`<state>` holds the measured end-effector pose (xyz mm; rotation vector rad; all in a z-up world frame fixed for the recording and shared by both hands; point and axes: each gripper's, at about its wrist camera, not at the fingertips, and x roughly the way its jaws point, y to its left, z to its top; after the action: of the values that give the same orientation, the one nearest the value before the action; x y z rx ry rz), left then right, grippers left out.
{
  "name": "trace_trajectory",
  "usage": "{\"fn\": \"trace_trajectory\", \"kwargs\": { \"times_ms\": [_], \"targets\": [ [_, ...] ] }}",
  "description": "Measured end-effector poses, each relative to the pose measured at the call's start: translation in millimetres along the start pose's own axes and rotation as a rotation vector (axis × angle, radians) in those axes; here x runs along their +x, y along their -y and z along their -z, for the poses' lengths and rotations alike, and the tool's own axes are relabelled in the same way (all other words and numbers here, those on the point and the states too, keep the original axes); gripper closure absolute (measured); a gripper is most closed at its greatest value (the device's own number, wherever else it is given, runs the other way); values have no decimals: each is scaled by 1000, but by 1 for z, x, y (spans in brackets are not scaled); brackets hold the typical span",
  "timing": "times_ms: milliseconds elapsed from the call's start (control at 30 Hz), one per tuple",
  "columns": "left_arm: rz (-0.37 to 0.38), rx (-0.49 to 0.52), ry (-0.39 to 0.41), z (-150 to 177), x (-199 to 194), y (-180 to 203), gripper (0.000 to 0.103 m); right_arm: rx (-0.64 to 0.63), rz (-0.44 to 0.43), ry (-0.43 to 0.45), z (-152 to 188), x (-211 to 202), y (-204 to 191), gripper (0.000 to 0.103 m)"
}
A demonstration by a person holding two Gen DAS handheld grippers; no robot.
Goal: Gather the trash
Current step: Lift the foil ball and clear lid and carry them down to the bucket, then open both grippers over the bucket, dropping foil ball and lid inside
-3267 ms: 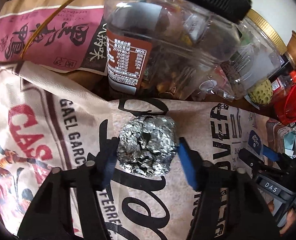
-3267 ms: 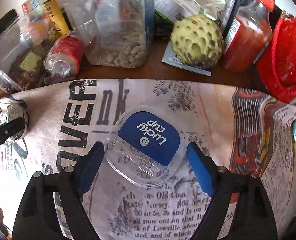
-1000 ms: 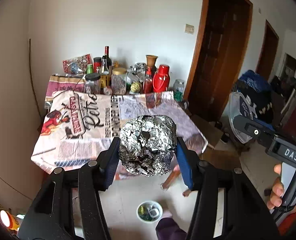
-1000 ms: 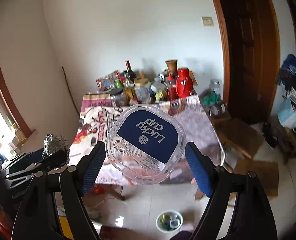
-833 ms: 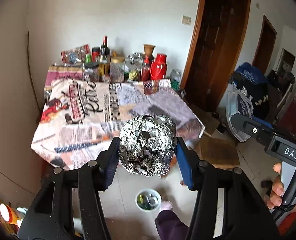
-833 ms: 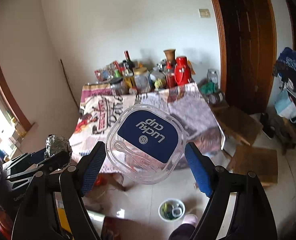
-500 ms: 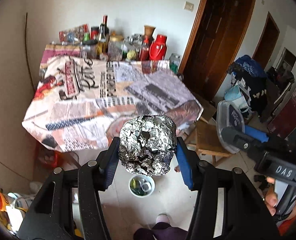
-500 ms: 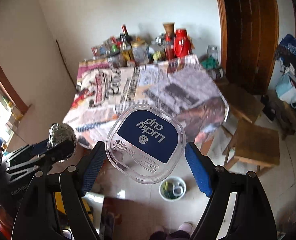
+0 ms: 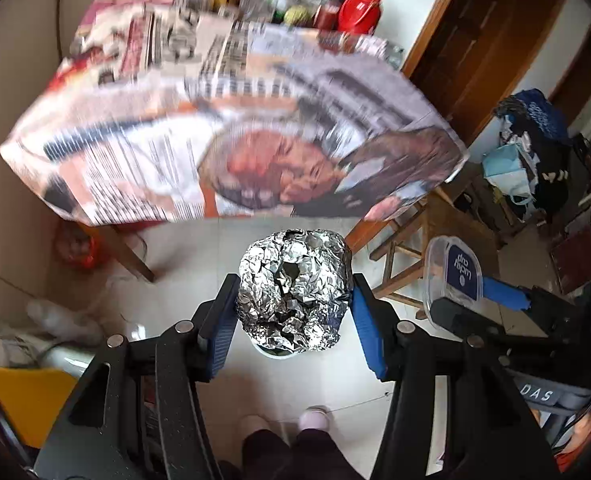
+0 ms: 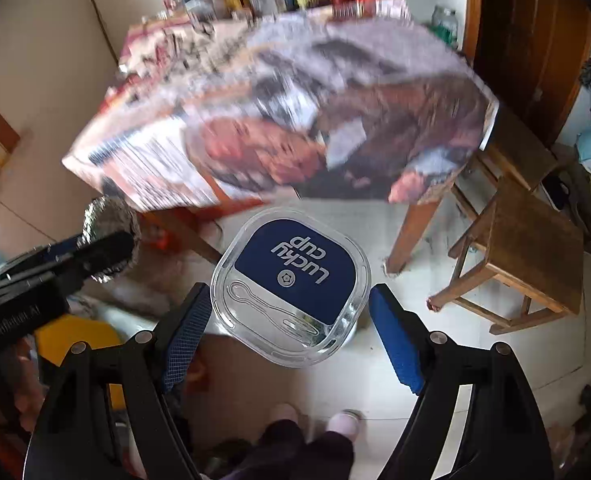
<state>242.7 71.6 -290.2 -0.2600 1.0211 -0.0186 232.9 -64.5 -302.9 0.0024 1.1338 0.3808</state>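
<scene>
Left gripper clamped on foil ball; right gripper clamped on lid — both carried above floor, near table. Bin glimpsed under foil. Best centred over bin, lowered, then released — one at a time.

The left gripper, black with blue pads, clamps a crumpled silver foil ball above the floor. The right gripper pinches a clear plastic lid with a blue label, both pointing downward.
</scene>
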Motion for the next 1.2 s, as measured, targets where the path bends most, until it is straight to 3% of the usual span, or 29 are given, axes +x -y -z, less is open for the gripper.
{"fn": "trace_trajectory", "kwargs": {
  "times_ms": [367, 667, 800, 1000, 1067, 1133, 1200],
  "targets": [
    [-88, -74, -165, 72, 200, -45, 50, -12, -33, -88, 44, 162, 46, 29],
    [-111, -99, -246, 113, 300, -71, 50, 91, -120, -249, 75, 284, 70, 29],
    [-104, -84, -288, 119, 322, -71, 50, 122, -111, -285, 79, 295, 77, 29],
    [-51, -84, -348, 119, 345, -56, 50, 129, -65, -271, 76, 280, 88, 29],
    [-20, -80, -346, 116, 347, -49, 47, 120, -55, -268, 73, 273, 90, 29],
    [-6, -70, -371, 112, 350, -42, 33, 121, -40, -270, 69, 263, 92, 29],
    [-28, -75, -406, 107, 351, -39, 32, 131, -42, -268, 65, 251, 93, 29]
  ]
}}
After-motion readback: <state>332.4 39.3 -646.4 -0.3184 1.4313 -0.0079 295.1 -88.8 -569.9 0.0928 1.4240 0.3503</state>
